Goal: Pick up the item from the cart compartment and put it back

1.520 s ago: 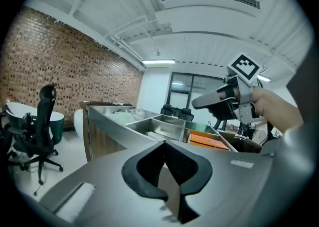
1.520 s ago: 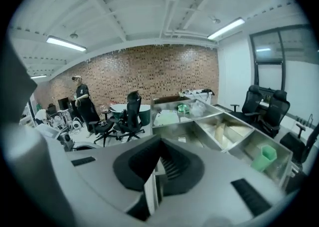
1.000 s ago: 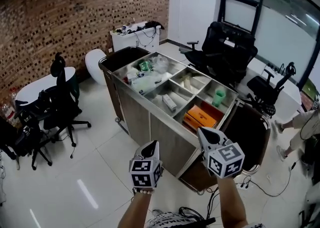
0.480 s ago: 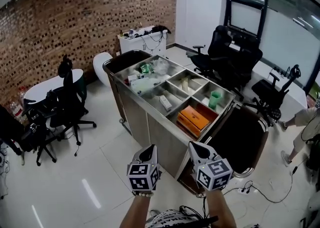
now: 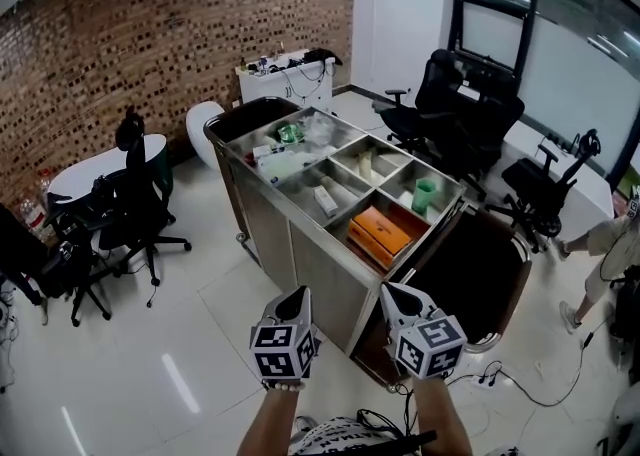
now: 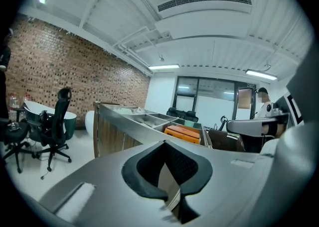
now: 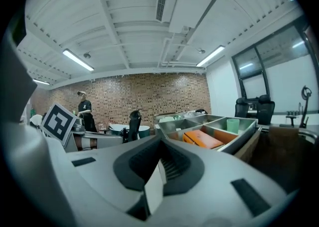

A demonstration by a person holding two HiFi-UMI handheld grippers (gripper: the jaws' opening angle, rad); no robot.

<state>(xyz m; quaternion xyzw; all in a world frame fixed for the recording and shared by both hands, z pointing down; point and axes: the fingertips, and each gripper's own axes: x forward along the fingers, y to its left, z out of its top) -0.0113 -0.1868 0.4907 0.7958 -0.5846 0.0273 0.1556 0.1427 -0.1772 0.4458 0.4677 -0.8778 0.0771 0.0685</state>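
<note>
A steel cart [image 5: 290,219] stands ahead of me with several open compartments on top. An orange box [image 5: 380,234] lies in the nearest one, and it also shows in the left gripper view [image 6: 182,132] and the right gripper view [image 7: 202,139]. A green cup [image 5: 424,194] stands in the compartment beyond it, and a white item [image 5: 325,201] lies in a middle one. My left gripper [image 5: 297,296] and right gripper [image 5: 392,294] hover side by side short of the cart's near corner. Both point at the cart, both are shut, and neither holds anything.
A dark bin [image 5: 470,279] hangs at the cart's near right end. Black office chairs stand on the left [image 5: 130,194] and at the back right [image 5: 465,104]. A round white table [image 5: 90,169] is at the left, cables [image 5: 500,374] lie on the floor, and a person [image 5: 610,244] is at the right edge.
My right gripper has dropped lower and come in closer to the left one. The left gripper has shifted a little. Both stayed shut, and the cart's contents have not moved.
</note>
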